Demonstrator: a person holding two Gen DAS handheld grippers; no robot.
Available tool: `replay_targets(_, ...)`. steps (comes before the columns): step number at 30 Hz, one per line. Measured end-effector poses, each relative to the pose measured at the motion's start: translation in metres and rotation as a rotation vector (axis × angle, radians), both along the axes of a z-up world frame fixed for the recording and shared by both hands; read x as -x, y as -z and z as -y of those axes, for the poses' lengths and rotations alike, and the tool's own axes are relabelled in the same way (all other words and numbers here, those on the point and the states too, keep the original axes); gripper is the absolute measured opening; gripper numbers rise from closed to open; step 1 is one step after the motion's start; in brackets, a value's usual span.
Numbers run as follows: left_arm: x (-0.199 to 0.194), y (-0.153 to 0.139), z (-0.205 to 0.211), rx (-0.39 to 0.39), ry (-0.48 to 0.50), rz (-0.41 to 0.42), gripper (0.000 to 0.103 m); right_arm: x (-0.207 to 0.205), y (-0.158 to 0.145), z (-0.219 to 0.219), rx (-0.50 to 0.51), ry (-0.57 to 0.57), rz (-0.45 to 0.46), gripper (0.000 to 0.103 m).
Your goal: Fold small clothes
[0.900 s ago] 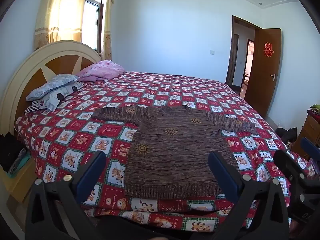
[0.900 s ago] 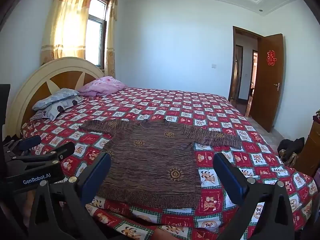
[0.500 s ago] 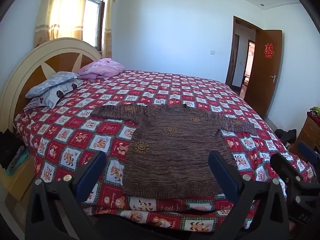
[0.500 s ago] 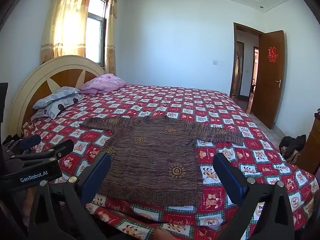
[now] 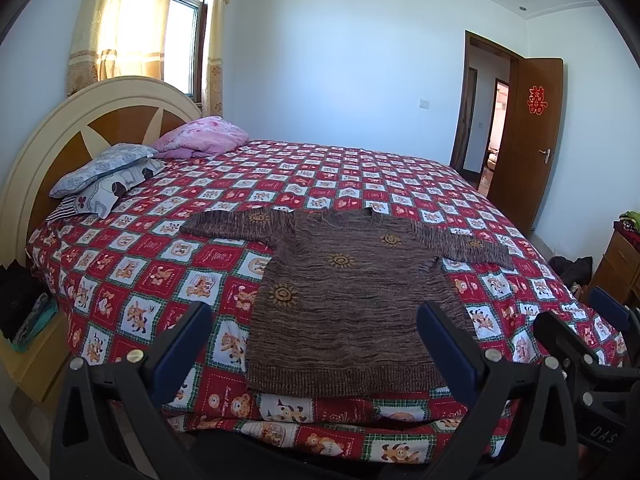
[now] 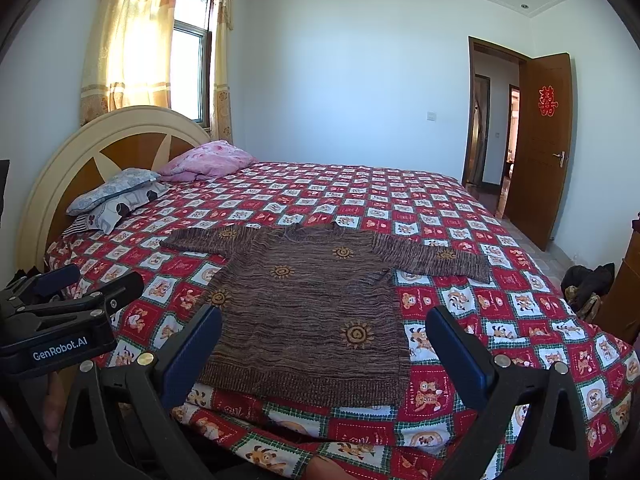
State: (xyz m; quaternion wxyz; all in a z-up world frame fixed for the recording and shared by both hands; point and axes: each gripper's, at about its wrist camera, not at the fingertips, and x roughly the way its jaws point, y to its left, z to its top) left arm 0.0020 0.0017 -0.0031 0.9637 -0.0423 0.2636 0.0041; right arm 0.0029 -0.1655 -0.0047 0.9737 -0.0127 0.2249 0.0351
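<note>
Bedroom door [image 6: 540, 148] with red paper character, "GenRobot.AI" on left gripper [image 6: 60, 344], sweater [image 6: 304, 312] flat, both grippers' jaws wide apart, empty.

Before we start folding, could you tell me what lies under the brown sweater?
The brown sweater lies flat on the red checked bedspread, which shows all around it. Whatever sits beneath its body and sleeves is covered and cannot be seen.

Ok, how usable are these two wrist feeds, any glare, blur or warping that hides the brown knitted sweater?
Left wrist view: sharp, evenly daylit; the brown knitted sweater reads clearly, glare only at the sunlit yellow curtain. Right wrist view: equally sharp, same blown-out window. Both: fisheye bends walls and the wooden door, with dark corners; the open left gripper and right gripper cover only the hem corners.
</note>
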Motion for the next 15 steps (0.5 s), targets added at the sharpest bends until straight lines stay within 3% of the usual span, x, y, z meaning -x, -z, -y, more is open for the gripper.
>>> replay_targets(15, -0.0062, 0.0065, -0.0031, 0.006, -0.003, -0.030, 0.103, -0.0051, 0.0070, 0.0001, 0.001, -0.001, -0.028, 0.102)
